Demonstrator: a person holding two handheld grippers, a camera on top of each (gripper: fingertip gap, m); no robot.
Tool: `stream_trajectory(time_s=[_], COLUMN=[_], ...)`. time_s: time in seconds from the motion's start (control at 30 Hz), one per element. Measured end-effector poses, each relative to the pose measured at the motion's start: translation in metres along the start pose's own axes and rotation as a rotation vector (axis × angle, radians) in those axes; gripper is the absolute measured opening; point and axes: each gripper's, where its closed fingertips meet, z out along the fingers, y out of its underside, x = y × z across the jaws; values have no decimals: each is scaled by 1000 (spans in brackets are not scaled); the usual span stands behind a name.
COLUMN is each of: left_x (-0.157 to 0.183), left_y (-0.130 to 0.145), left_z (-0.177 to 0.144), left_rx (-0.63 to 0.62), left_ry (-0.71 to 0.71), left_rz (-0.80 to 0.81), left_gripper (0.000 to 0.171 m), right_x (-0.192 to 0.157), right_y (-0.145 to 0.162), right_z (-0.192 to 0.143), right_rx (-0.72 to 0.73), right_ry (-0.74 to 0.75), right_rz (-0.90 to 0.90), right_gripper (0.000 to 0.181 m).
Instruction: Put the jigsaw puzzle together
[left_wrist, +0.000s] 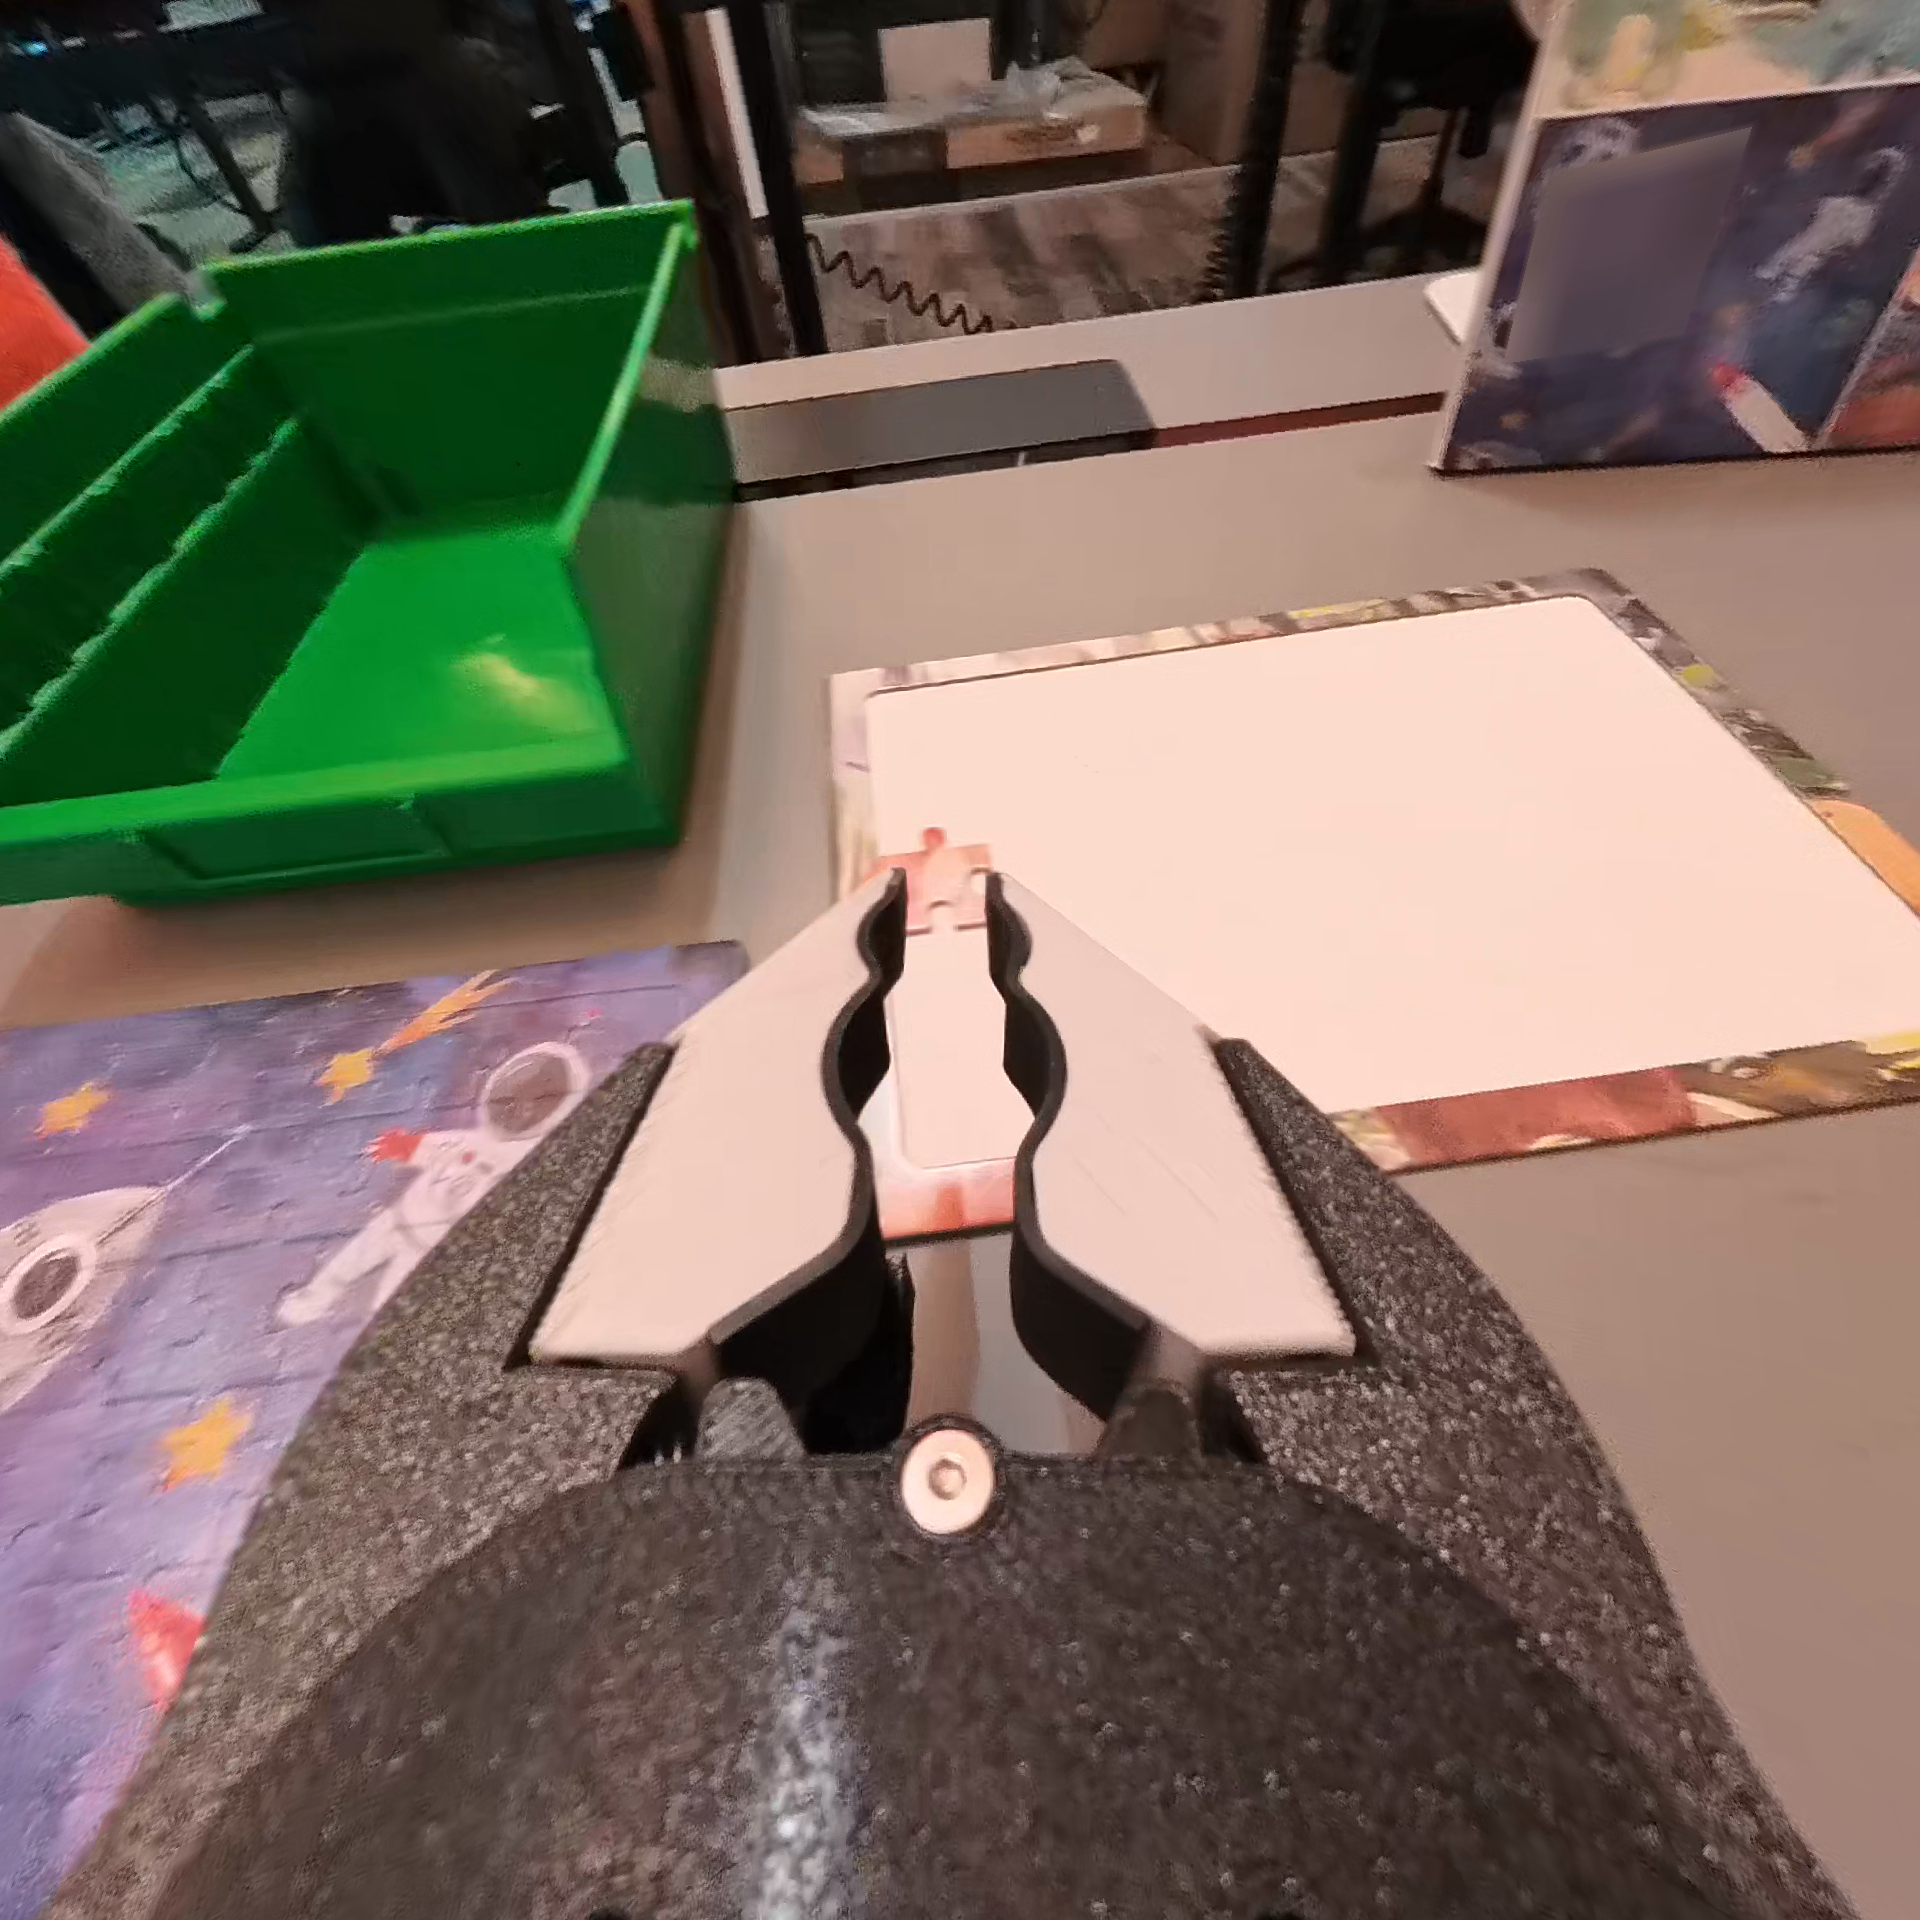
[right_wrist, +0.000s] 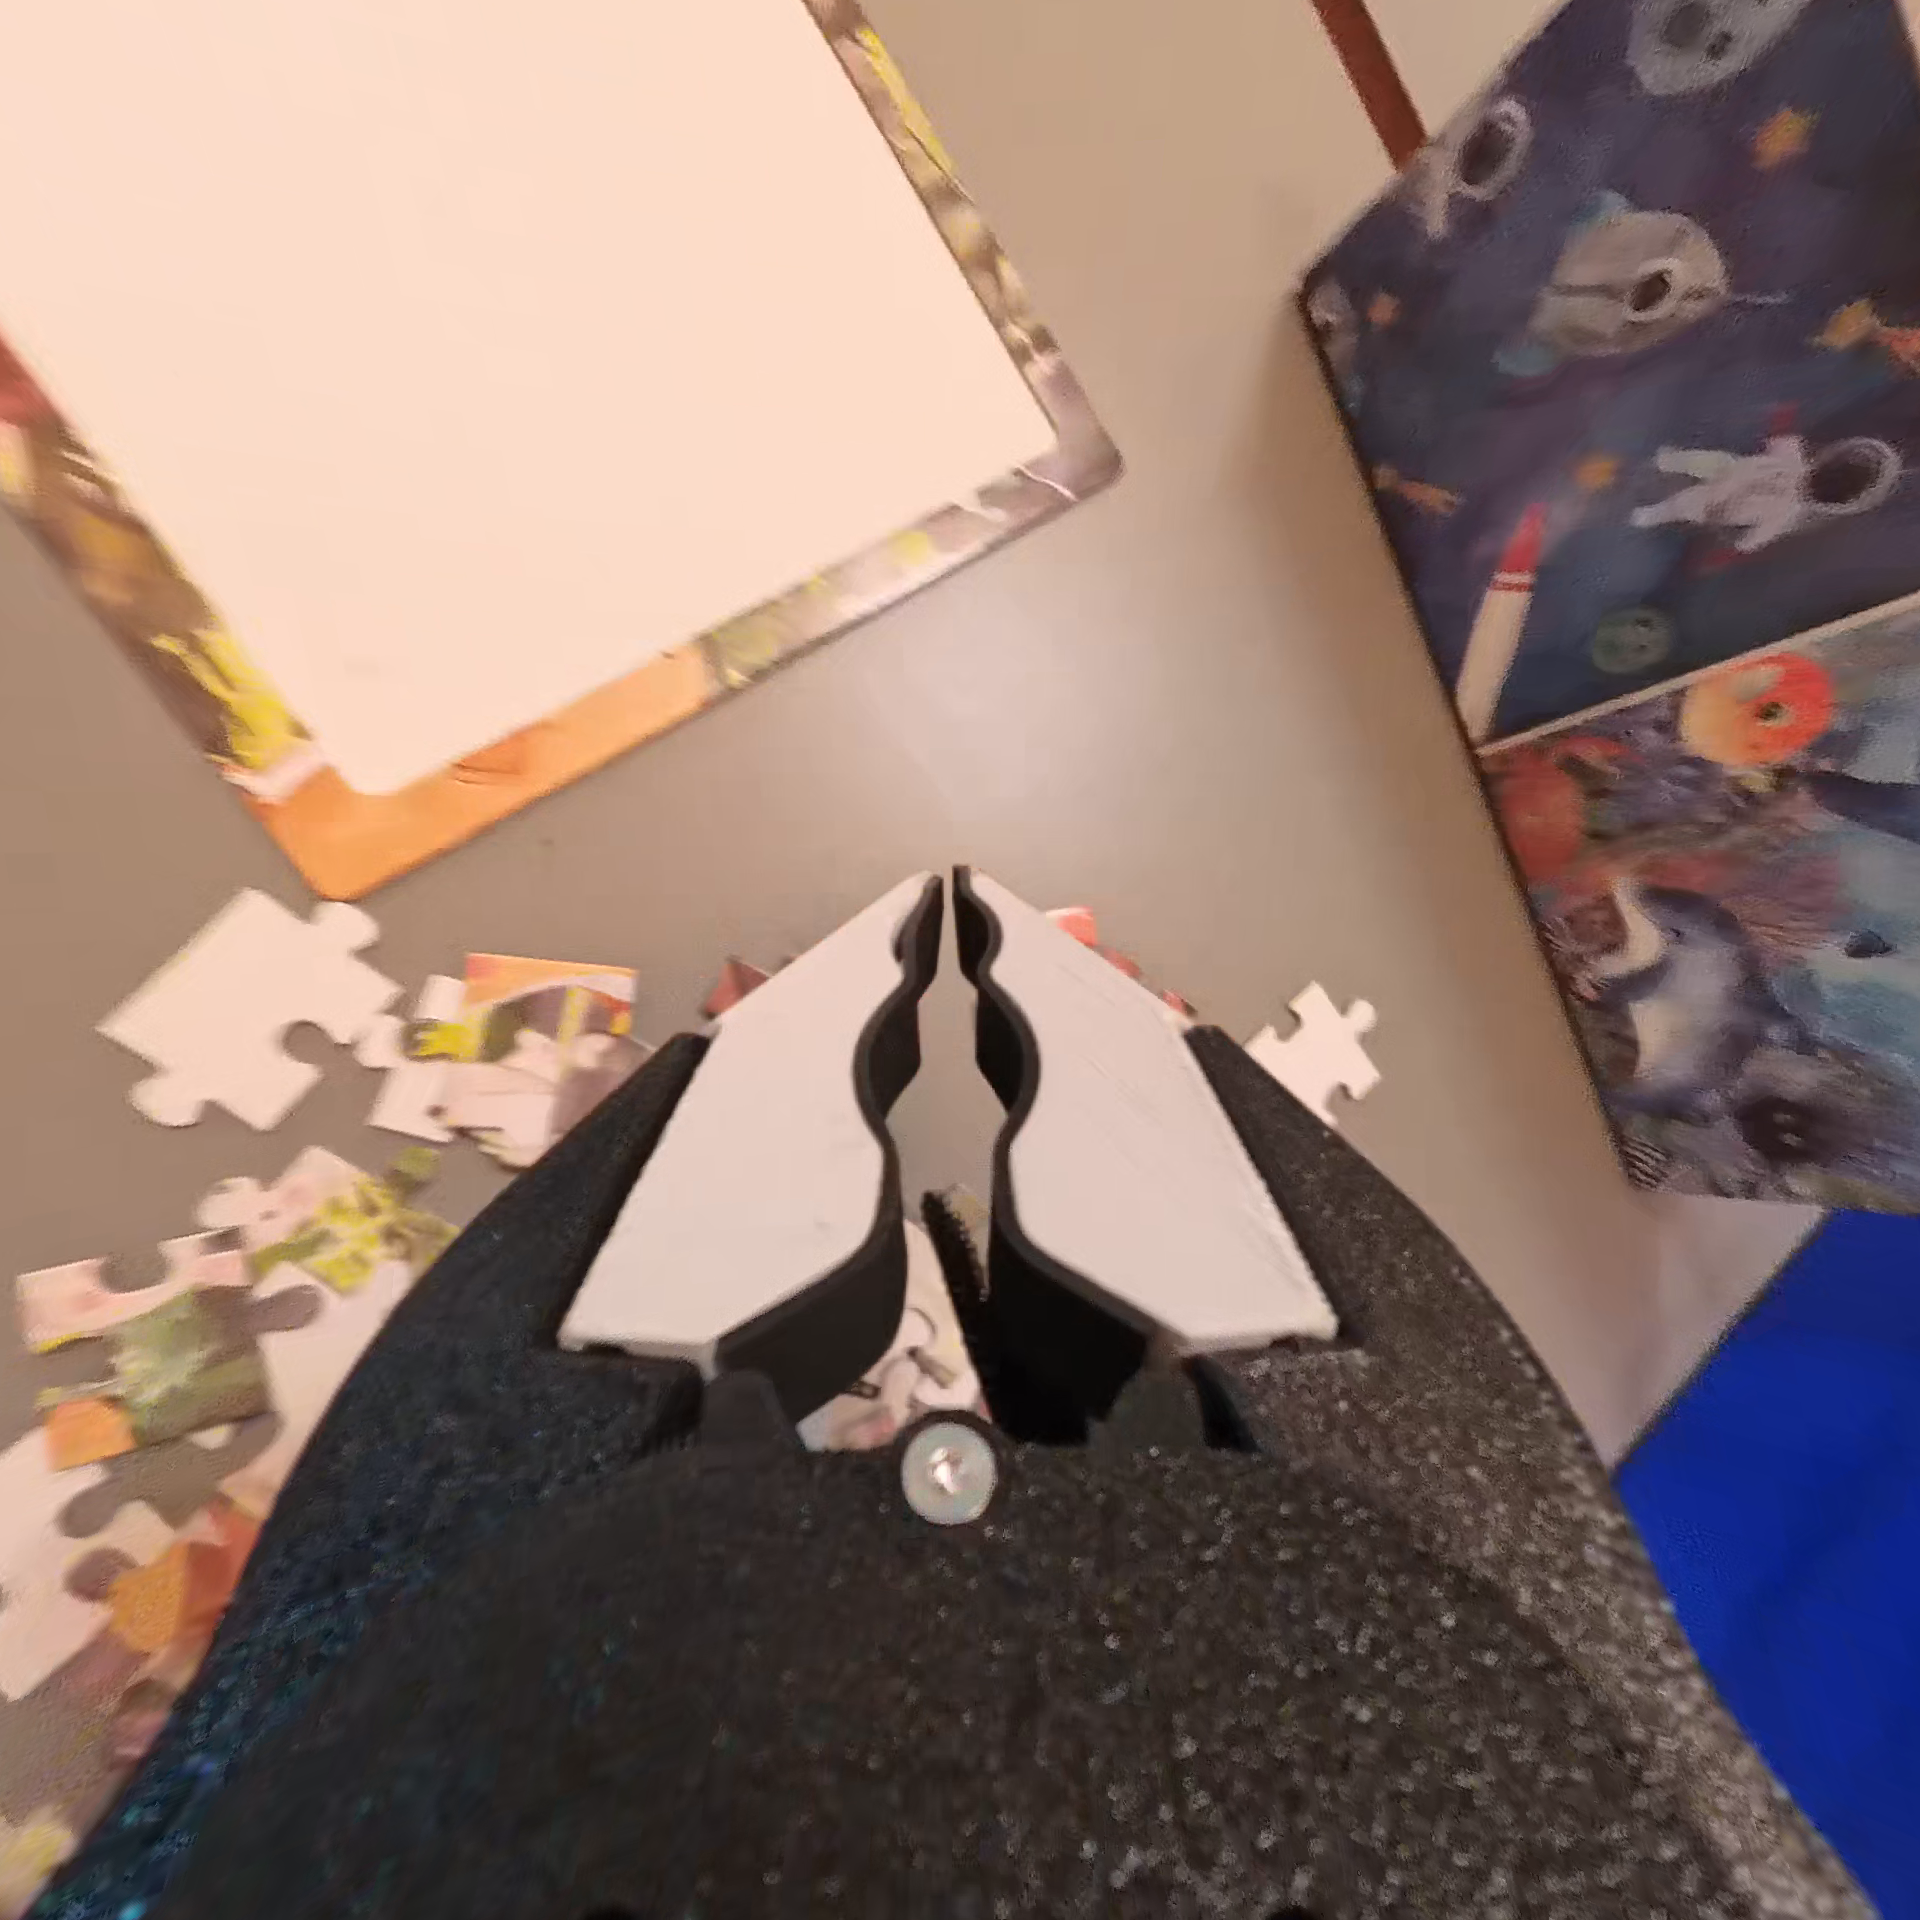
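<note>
The puzzle tray (left_wrist: 1351, 862) has a white floor and a printed border, and lies flat on the grey table. One orange-pink puzzle piece (left_wrist: 940, 873) lies in it by the left border. My left gripper (left_wrist: 942, 883) hovers right over that piece with its jaws a little apart; the piece's edges run behind both fingertips. My right gripper (right_wrist: 942, 878) is shut with nothing between its tips, above the table near the tray's orange corner (right_wrist: 353, 842). Several loose pieces (right_wrist: 249, 997) lie left of and under it, some white side up.
A green bin (left_wrist: 343, 582) stands left of the tray. A finished space puzzle (left_wrist: 208, 1195) lies at the front left. Picture boards (right_wrist: 1662, 416) with space scenes stand at the right, also in the left wrist view (left_wrist: 1704, 291). A blue object (right_wrist: 1787, 1507) sits at the lower right. From my left tips it is roughly 9 cm to the orange-pink puzzle piece (left_wrist: 940, 873); from my right, 35 cm.
</note>
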Motion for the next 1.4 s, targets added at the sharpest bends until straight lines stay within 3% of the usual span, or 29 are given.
stream_trajectory(time_s=[0.17, 0.27, 0.4, 0.63, 1.1, 1.4], left_x=[-41, -47, -46, -38, -27, -21], left_y=[14, 17, 11, 13, 15, 13], left_z=[-1, 1, -2, -1, 3, 3], left_rx=[-13, -23, 4, -6, -25, -16], left_ry=[-41, -23, -38, -32, -34, -32], left_rz=[-85, -151, -127, -82, 7, 57], left_gripper=[14, 14, 14, 14, 14, 14], right_x=[19, 16, 10, -34, 13, 11], right_y=[37, 50, 46, 38, 48, 38], right_z=[8, 20, 13, 3, 11, 24], right_rx=[-46, -33, -4, 19, 38, 63], right_ry=[-155, -229, -224, -333, -77, -160], right_rz=[189, 239, 233, 216, 260, 324], right_gripper=[43, 43, 33, 29, 29, 37])
